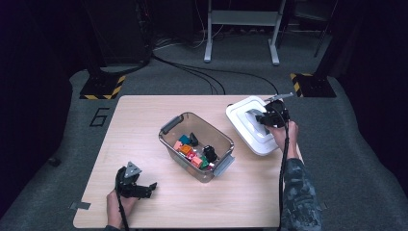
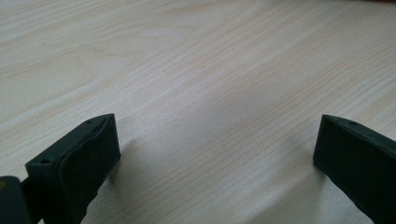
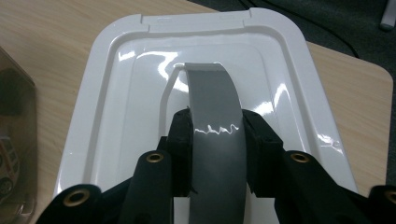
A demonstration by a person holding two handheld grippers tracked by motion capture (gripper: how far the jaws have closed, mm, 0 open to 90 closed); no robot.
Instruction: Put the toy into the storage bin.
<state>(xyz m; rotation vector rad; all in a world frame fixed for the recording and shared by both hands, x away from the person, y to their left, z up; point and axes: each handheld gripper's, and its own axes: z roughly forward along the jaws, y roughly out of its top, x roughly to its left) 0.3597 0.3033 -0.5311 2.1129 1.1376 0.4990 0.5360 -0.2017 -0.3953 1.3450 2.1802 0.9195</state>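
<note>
A white plastic lid (image 1: 250, 126) lies at the right of the wooden table (image 1: 139, 115), beside a clear bin (image 1: 196, 146) that holds several colourful toys. My right gripper (image 1: 266, 119) is shut on the lid's grey handle (image 3: 215, 112); in the right gripper view both pads (image 3: 182, 140) press the handle's sides over the white lid (image 3: 121, 93). My left gripper (image 1: 146, 188) rests near the table's front left, its jaws open. In the left gripper view the left gripper (image 2: 215, 149) has only bare wood (image 2: 196, 70) between its jaws.
The bin stands mid-table with grey latch handles (image 1: 171, 124) at its ends. Cables (image 1: 202, 72) run across the grey floor behind the table, by a metal stand (image 1: 240, 29) and yellow-black striped bases (image 1: 103, 86). A "6" (image 1: 98, 117) marks the floor at left.
</note>
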